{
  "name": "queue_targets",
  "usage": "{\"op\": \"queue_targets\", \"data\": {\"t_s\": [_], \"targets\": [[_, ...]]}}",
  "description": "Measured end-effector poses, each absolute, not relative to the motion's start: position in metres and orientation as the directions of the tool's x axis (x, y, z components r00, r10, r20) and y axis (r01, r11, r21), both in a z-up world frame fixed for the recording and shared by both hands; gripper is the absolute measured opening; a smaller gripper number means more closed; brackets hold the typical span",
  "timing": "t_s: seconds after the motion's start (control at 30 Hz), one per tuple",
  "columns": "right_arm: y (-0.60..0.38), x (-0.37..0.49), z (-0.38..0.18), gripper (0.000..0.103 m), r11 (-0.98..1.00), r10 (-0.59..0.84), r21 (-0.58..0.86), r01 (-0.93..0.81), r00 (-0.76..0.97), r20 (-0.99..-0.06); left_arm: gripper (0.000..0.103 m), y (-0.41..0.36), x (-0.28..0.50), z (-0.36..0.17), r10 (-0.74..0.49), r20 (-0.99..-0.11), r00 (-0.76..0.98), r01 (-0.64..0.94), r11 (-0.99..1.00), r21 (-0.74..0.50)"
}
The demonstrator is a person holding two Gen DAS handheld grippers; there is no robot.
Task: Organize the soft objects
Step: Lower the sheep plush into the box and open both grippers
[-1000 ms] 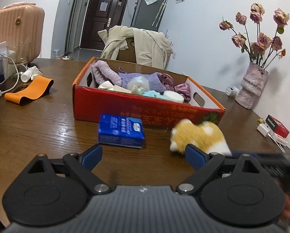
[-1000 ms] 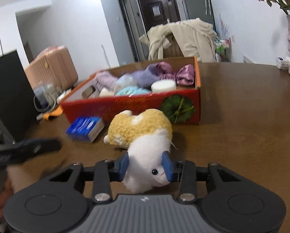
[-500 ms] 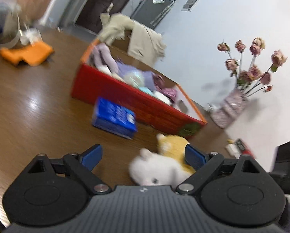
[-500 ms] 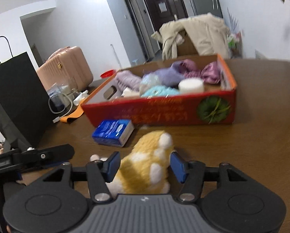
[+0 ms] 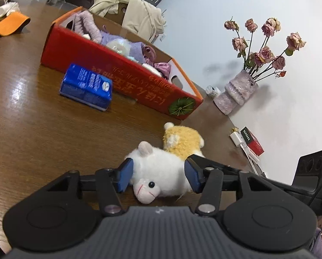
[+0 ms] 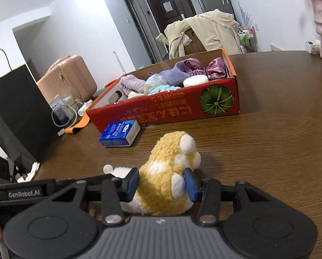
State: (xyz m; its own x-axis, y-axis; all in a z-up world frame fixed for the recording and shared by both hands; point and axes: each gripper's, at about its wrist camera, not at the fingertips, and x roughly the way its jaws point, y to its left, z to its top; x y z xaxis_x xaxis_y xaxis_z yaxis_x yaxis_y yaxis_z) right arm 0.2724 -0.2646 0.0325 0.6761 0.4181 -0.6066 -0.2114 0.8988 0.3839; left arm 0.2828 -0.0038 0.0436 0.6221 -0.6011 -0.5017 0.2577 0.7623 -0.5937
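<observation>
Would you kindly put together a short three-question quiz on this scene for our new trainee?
1. True or false: the plush toy lies inside the red box.
2. Which end of the toy sits between the left gripper fingers? A) white head B) yellow body C) neither
3. Fill in: the blue pack rests on the ___, just in front of the box.

Key:
1. False; it lies on the table, outside the box.
2. A; the right gripper brackets the yellow body.
3. Table.
</observation>
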Motion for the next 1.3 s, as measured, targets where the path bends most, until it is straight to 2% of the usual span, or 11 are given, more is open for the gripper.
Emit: {"op": "queue_targets", "data": {"t_s": [0.07,0.2,0.27,0.4,0.53,0.67,0.7,0.9,1.07,1.13,1.3], "targets": [[-0.268,0.274,0.037,0.044,0.896,0.427,0.374,-0.241,0.701,-0.571,0.053,-0.008,0.284,0.056,-0.602,-0.465,0.650,0.281,0.758,-0.589],[-0.281,0.285,0.078,0.044,0.887,0.441,0.338,-0.314,0.793,-0.419,0.053,-0.015,0.309,0.100,-0.614,-0.362,0.702,0.344,0.737,-0.582],[-0.286,0.305,0.098,0.044,0.900,0.419,0.297,-0.318,0.819,-0.393,0.053,-0.024,0.333,0.121,-0.612,-0.348,0.710,0.366,0.743,-0.560],[-0.300,0.372,0.111,0.044,0.914,0.391,0.279,-0.296,0.826,-0.405,0.053,-0.053,0.401,0.132,-0.582,-0.394,0.712,0.364,0.785,-0.502],[-0.304,0.442,0.093,0.044,0.935,0.351,0.246,-0.257,0.776,-0.523,0.053,-0.065,0.467,0.101,-0.595,-0.500,0.629,0.299,0.779,-0.551],[-0.303,0.485,0.063,0.043,0.936,0.351,0.270,-0.226,0.664,-0.660,0.053,-0.072,0.490,0.073,-0.566,-0.598,0.568,0.296,0.818,-0.493],[-0.302,0.488,0.059,0.040,0.938,0.347,0.262,-0.228,0.646,-0.680,0.057,-0.073,0.490,0.068,-0.567,-0.613,0.551,0.302,0.820,-0.487],[-0.294,0.476,0.078,0.044,0.958,0.287,0.175,-0.228,0.713,-0.640,0.059,-0.067,0.486,0.070,-0.561,-0.602,0.569,0.318,0.825,-0.468],[-0.297,0.455,0.103,0.043,0.955,0.296,0.158,-0.251,0.772,-0.562,0.066,-0.043,0.460,0.111,-0.536,-0.530,0.657,0.339,0.838,-0.427],[-0.298,0.441,0.117,0.043,0.951,0.309,0.153,-0.269,0.791,-0.528,0.075,-0.030,0.444,0.130,-0.520,-0.492,0.699,0.347,0.847,-0.402],[-0.293,0.403,0.144,0.046,0.946,0.321,0.125,-0.298,0.819,-0.476,0.079,0.008,0.388,0.166,-0.428,-0.424,0.799,0.326,0.899,-0.293]]}}
